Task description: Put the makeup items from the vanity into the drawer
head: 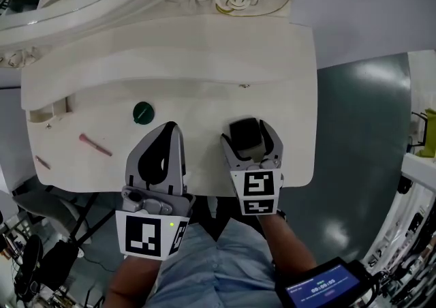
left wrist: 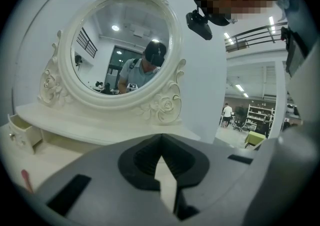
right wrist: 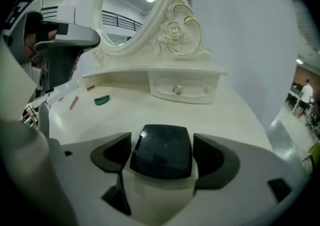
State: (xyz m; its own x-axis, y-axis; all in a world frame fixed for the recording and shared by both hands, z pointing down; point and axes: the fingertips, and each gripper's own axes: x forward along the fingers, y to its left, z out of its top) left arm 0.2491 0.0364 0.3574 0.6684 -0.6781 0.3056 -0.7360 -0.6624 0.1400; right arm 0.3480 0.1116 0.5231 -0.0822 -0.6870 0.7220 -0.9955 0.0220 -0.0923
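Black compact (right wrist: pixel 162 151) sat flat on the white vanity top (head: pixel 293 88), near the front edge, right of centre. Right gripper (head: pixel 251 139) was over it, angled down, jaws spread wide with the compact squarely between them. Pads ran just beside its left and right edges. No clear squeeze in the right gripper view; the compact was resting on the top.

Left gripper (head: pixel 170 127) was alongside, just left of the right one, jaws closed tip to tip with nothing in them, tips over bare top.

Other items all lay left of both grippers:
- Round green piece (head: pixel 142 112): near the left gripper's tip but apart from it.
- Pink stick (head: pixel 95 144): further left, toward the front edge.
- Smaller pink stick (head: pixel 42 162): near the left front corner.

Oval mirror (left wrist: pixel 120 45) stood at the back in a carved frame. Right drawer (right wrist: pixel 178 89) under the mirror shelf, straight behind the compact, was closed, knob showing. Left drawer (left wrist: pixel 21 132) at the far end stuck out from the shelf front. Compact was well apart from that drawer, with the left gripper and green piece between.
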